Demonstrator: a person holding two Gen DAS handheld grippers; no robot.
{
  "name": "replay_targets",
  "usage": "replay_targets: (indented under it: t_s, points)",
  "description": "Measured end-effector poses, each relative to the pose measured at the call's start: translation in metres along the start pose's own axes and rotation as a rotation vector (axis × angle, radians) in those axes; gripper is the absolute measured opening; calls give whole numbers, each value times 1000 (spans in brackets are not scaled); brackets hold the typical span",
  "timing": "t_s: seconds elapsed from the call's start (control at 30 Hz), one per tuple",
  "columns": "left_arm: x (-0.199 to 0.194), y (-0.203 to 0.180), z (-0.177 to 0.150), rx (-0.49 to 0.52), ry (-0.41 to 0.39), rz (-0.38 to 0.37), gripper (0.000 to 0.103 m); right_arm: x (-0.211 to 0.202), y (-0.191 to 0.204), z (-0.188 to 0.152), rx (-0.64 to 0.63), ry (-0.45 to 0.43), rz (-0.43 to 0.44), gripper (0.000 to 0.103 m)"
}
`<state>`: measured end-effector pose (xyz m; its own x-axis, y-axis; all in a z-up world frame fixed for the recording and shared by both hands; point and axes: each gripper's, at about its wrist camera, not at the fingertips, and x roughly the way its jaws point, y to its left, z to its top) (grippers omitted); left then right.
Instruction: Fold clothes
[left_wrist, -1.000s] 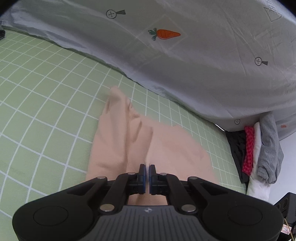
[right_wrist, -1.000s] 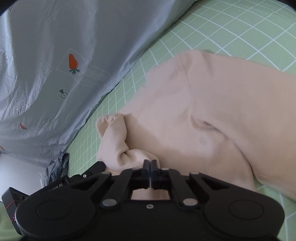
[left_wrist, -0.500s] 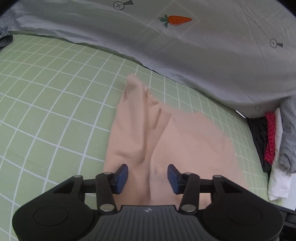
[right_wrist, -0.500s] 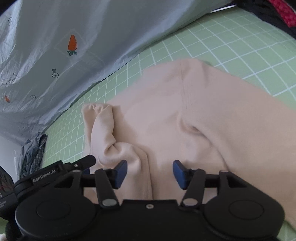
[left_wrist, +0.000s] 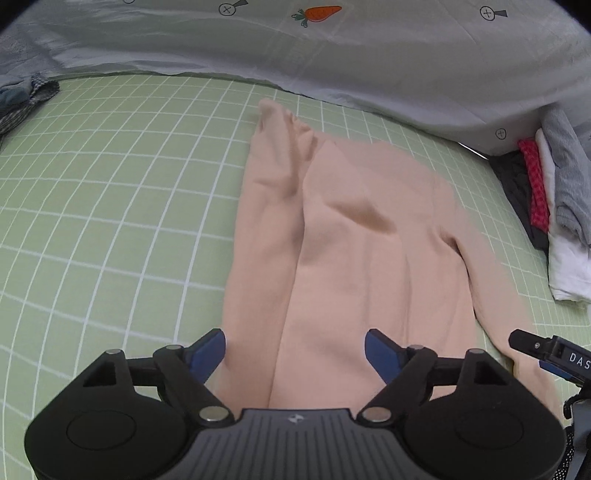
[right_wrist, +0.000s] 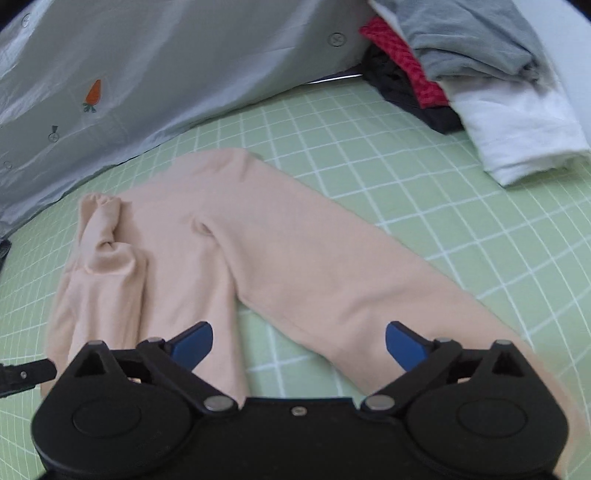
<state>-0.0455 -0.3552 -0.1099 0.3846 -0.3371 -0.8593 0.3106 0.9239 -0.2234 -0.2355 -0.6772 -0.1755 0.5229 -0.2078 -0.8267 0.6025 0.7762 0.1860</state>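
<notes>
A peach long-sleeved garment (left_wrist: 351, 240) lies spread on the green checked sheet (left_wrist: 110, 221). One sleeve is folded along its left side, and the bunched cuff (right_wrist: 98, 210) points at the grey cover. The other sleeve (right_wrist: 351, 288) runs out to the right. My left gripper (left_wrist: 295, 352) hovers above the garment's near edge; its jaws are opening and its blue pads (left_wrist: 207, 352) touch nothing. My right gripper (right_wrist: 299, 345) hangs over the gap between body and right sleeve, jaws opening, with nothing gripped.
A grey cover with carrot prints (left_wrist: 332, 48) borders the far side. A pile of grey, red, black and white clothes (right_wrist: 480, 81) sits at the far right. Dark checked cloth (left_wrist: 22, 99) lies at the far left.
Both grippers went from shut on folds of the peach garment to wide open and drew back from it. The garment now lies released on the sheet, with more of it in view.
</notes>
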Motion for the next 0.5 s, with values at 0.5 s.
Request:
replay_targets:
  t_s: [0.5]
  points:
    - [-21, -13, -80, -80, 53, 67, 95, -38, -106, -47, 30, -60, -209, 103]
